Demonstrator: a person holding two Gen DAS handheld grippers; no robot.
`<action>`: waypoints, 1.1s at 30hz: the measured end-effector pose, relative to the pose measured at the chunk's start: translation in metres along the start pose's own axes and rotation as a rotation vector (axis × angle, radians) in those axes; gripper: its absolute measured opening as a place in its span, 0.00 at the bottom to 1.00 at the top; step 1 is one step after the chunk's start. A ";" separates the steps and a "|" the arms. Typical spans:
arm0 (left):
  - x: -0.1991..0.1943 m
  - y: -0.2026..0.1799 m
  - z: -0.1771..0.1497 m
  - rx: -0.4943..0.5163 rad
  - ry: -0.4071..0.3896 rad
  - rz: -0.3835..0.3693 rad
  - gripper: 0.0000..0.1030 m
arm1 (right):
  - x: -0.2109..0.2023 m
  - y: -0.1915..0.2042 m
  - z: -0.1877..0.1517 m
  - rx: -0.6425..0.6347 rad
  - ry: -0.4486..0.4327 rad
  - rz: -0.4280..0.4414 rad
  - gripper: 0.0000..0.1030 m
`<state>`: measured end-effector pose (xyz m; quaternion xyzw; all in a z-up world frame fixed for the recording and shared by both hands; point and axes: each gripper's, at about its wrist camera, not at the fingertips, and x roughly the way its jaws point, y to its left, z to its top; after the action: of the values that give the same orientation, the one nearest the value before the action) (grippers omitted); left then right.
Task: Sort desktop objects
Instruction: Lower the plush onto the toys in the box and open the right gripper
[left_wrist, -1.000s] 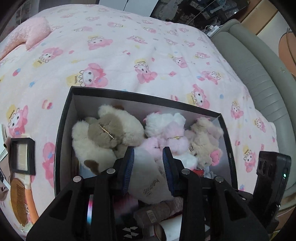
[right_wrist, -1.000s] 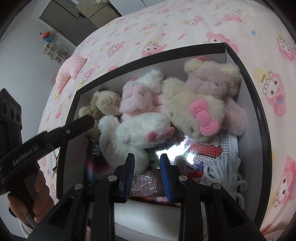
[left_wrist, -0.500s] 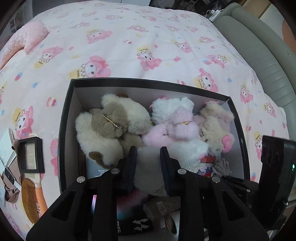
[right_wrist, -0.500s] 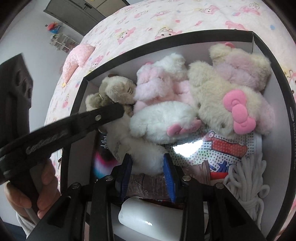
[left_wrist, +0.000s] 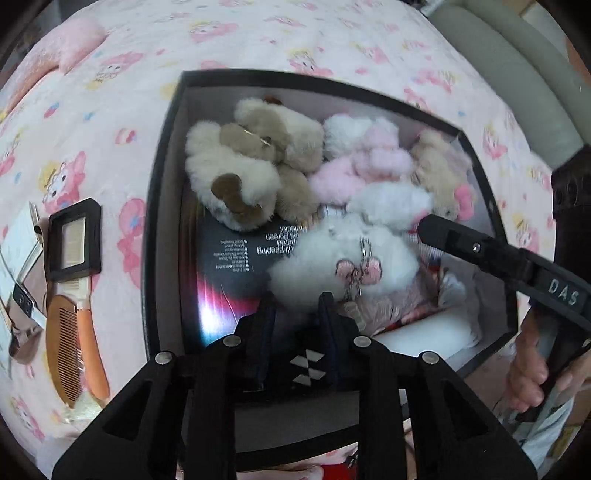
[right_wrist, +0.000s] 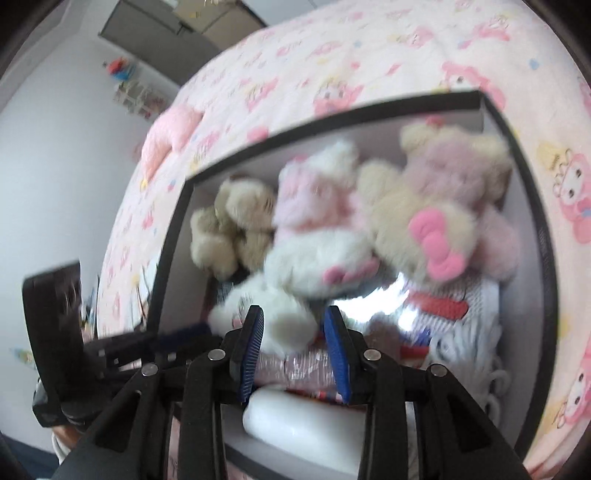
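Here the black box (left_wrist: 159, 206) sits on the bed, plush toys packed along its far wall to leave room in front. The left gripper (left_wrist: 297, 314) looks clenched on the white plush (left_wrist: 343, 258); the right gripper (right_wrist: 293, 343) hangs released over a wrapped packet (right_wrist: 291, 369).

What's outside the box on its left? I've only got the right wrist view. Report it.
Observer: A wooden comb lies on the bedspread, beside the box.
Operator: Go on. Name what's next to it.
Observer: A small black framed case, just past the comb's far end.
Operator: Now the white plush. Describe its upper side.
Observer: A pink embroidered bow, with a bead chain lying across it.
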<state>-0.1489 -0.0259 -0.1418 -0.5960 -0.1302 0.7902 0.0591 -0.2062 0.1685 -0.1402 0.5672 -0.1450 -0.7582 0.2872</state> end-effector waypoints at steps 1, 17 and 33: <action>-0.002 0.001 0.000 -0.014 -0.012 -0.011 0.24 | -0.002 0.000 0.002 -0.003 -0.026 -0.002 0.30; 0.000 0.004 0.007 -0.099 -0.069 0.010 0.24 | 0.022 -0.002 -0.003 0.012 0.085 -0.110 0.24; 0.008 0.007 0.004 -0.134 -0.088 -0.067 0.24 | 0.022 0.005 -0.001 -0.034 0.041 -0.190 0.23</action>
<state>-0.1542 -0.0315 -0.1501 -0.5585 -0.2052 0.8028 0.0396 -0.2084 0.1514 -0.1549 0.5890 -0.0719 -0.7724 0.2266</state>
